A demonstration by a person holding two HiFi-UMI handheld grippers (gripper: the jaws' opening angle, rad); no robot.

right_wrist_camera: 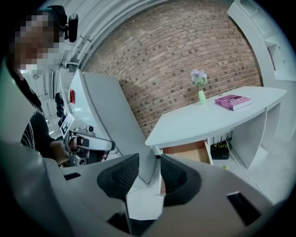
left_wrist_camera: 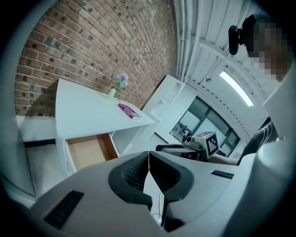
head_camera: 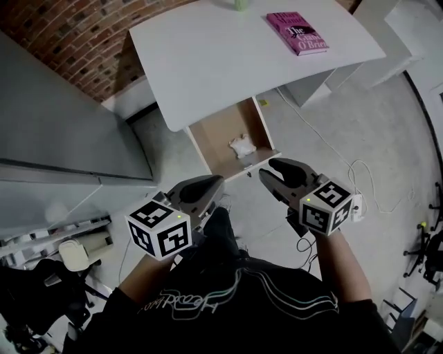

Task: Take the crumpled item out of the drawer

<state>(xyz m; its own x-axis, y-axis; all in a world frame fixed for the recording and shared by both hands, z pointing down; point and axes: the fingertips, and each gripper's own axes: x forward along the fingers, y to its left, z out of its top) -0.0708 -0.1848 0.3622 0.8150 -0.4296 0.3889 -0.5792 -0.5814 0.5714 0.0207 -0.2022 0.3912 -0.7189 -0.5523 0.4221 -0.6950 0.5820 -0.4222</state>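
A white crumpled item (head_camera: 241, 146) lies in the open wooden drawer (head_camera: 214, 135) under the white desk (head_camera: 228, 48). Both grippers hover in front of the drawer, short of its front edge. My left gripper (head_camera: 218, 183) sits to the lower left with its pads (left_wrist_camera: 134, 171) pressed together and nothing in them. My right gripper (head_camera: 266, 169) is at the lower right, and its jaws stand apart with only air between the pads (right_wrist_camera: 121, 176). The gripper views show the drawer (left_wrist_camera: 88, 150) (right_wrist_camera: 187, 152) from the side, so the crumpled item is hidden there.
A pink book (head_camera: 297, 32) and a green vase (head_camera: 241, 4) rest on the desk. A tall grey cabinet (head_camera: 55, 117) stands at the left, with a brick wall behind. White cables (head_camera: 360, 173) trail over the floor at the right. A chair (head_camera: 41, 290) is at the lower left.
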